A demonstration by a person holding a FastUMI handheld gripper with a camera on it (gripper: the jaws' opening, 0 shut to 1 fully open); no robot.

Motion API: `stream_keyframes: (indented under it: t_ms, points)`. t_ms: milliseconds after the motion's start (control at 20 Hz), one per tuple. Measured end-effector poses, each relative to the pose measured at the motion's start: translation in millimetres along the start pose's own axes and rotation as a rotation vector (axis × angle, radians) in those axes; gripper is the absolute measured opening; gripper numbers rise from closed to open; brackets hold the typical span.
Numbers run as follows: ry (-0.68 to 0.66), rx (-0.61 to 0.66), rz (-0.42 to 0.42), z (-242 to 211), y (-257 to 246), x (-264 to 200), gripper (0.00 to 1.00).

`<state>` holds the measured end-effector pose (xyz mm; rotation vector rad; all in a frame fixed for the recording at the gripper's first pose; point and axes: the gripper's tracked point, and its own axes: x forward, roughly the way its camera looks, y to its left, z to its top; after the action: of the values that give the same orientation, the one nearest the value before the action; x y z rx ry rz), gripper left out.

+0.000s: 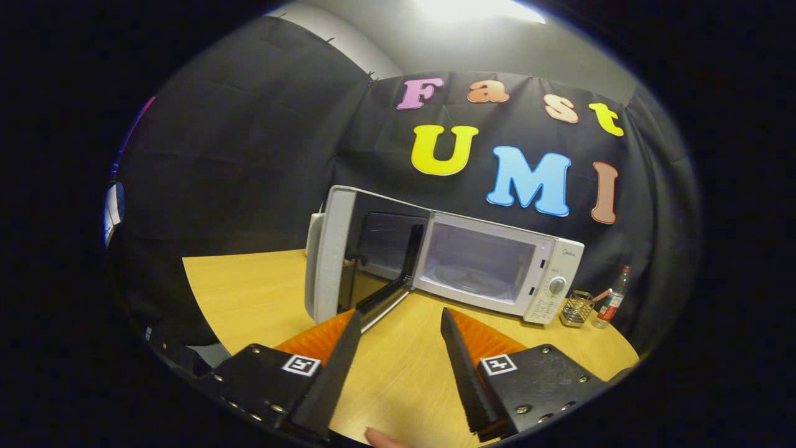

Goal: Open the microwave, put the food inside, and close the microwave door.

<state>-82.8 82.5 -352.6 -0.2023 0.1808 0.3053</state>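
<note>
Table (pixel 249 292): we note a light wooden top that carries everything in the scene; a broad bare stretch of it lies left of the appliance.
Microwave door (pixel 367 261): we see it swung wide open, hinged on the left side, with its dark window pane facing us; its lower corner sits just ahead of the left finger's tip.
Microwave (pixel 497 267): white body, standing on the table beyond the fingers; the cavity is lit and we can make out a round glass turntable inside.
Food: we cannot pick out any food item from this view.
Gripper (pixel 398 320): we record the two fingers spread well apart, with bare tabletop between them and nothing held.
Fingertip (pixel 382 438): a person's fingertip peeks in between the finger bases.
Control panel (pixel 553 286): on the microwave's right end, with a round knob; markings too small to tell.
Wire basket (pixel 575 309): small, on the table just right of the microwave.
Bottle (pixel 612 300): clear, upright, just beside the basket on its right.
</note>
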Motion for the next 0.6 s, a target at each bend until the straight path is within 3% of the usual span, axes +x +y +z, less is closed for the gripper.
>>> stream_keyframes:
  t_ms: [50,100,350,600]
  points:
    - [0.029,0.029,-0.004,-10,-15,-4,0.95]
    - [0.058,0.052,-0.012,-18,-31,-8,0.99]
    - [0.163,0.030,-0.140,-59,-108,-23,0.99]
    - [0.269,0.087,-0.157,-99,-139,-25,1.00]
